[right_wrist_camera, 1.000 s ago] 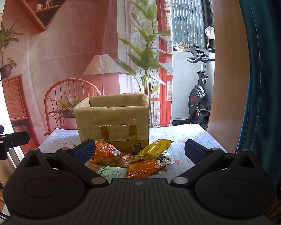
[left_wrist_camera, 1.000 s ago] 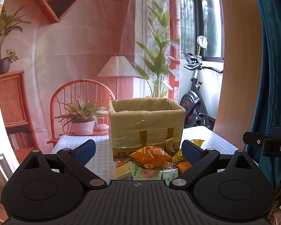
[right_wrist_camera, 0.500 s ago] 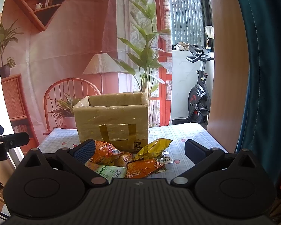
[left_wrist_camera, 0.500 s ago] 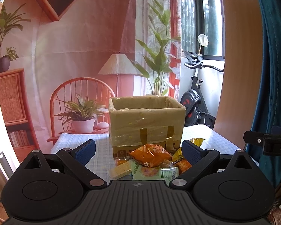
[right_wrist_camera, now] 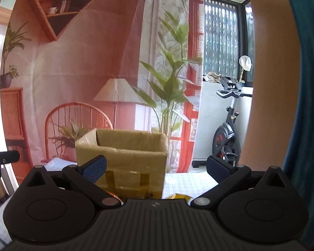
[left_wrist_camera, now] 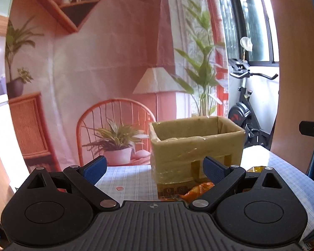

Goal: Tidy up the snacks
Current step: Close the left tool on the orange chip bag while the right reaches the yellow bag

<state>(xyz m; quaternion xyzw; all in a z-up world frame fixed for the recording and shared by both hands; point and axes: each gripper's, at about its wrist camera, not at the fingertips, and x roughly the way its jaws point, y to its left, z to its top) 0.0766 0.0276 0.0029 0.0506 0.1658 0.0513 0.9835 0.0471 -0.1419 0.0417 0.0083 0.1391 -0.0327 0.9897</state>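
Note:
An open taped cardboard box [left_wrist_camera: 196,146] stands on the checked tablecloth [left_wrist_camera: 131,179]. In front of it lie snack packets; in the left wrist view only an orange packet [left_wrist_camera: 195,191] and a yellow one [left_wrist_camera: 254,169] peek out behind the gripper body. My left gripper [left_wrist_camera: 153,167] is open, fingers wide apart, nothing between them, the box just beyond. In the right wrist view the same box [right_wrist_camera: 123,156] sits ahead and left of centre. A sliver of a yellow packet [right_wrist_camera: 176,196] shows at its base. My right gripper [right_wrist_camera: 156,166] is open and empty.
A printed backdrop with a chair, lamp and plants hangs behind the table. An exercise bike [right_wrist_camera: 228,133] stands at the right by the window. A wooden panel [right_wrist_camera: 270,73] and a teal curtain [right_wrist_camera: 307,83] close the right side. The other gripper shows at the left edge [right_wrist_camera: 2,159].
Both grippers have risen and moved in toward the box, which now looks larger. The snack pile has dropped mostly out of sight under the gripper bodies. Both stay open.

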